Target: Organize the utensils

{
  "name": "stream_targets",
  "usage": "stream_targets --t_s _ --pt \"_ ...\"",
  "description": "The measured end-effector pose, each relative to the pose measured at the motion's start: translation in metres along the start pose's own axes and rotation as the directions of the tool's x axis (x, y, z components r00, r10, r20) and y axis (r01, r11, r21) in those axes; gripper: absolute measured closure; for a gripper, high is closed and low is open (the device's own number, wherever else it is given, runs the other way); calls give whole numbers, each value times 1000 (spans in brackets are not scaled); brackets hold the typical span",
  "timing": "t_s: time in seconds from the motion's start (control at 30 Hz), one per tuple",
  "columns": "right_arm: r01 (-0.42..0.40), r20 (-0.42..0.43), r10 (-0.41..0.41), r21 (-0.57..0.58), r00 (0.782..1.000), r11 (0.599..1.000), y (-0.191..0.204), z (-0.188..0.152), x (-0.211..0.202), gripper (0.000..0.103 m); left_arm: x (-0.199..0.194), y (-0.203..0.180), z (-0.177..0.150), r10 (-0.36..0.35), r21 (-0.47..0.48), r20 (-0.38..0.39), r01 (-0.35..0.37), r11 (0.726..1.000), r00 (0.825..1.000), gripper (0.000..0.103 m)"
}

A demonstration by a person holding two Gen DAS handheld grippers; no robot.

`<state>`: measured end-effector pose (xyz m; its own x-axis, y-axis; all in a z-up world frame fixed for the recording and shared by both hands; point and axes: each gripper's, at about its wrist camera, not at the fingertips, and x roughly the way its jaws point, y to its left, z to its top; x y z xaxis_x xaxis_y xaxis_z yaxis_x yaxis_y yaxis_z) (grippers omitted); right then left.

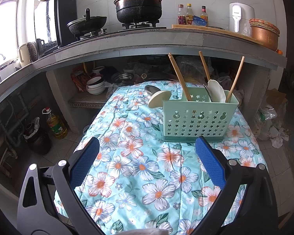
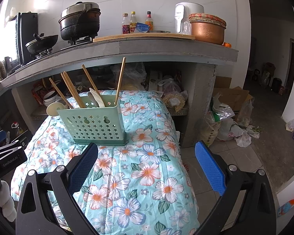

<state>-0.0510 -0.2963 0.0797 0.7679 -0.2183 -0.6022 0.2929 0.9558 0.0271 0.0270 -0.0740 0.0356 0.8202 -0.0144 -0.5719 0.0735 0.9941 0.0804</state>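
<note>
Utensil caddy (image 1: pixel 198 121) upright on floral tabletop (image 1: pixel 131 156) w/ chopsticks (image 1: pixel 179 77) & spoons inside, just ahead of left claw (image 1: pixel 147 152), right claw (image 2: pixel 147 156) nearby, both wide, empty

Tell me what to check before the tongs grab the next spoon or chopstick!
1. Left tongs open and empty: ok.
2. Right tongs open and empty: ok.
3. Green holder standing upright on the flowery cloth: ok.
4. Chopsticks and white spoon already inside the holder: ok.
5. Metal spoon lying on the cloth behind the holder, not put away: not ok.
6. Round cream piece beside the holder, whether it is loose or attached: cannot tell.
</note>
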Motion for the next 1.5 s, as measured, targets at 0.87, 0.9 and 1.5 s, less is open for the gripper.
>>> stream_targets --t_s 0.87,0.9,1.5 --pt "-7 -1 7 -2 1000 1000 2 0 0 6 0 0 1 0 1 0 0 1000 1000 8" --pt "-8 -1 8 -2 1000 1000 3 0 0 6 0 0 0 -1 0 0 1 1000 1000 8" --pt "-12 -3 12 -2 1000 1000 5 2 0 6 1 0 1 0 1 -1 0 1000 1000 8"
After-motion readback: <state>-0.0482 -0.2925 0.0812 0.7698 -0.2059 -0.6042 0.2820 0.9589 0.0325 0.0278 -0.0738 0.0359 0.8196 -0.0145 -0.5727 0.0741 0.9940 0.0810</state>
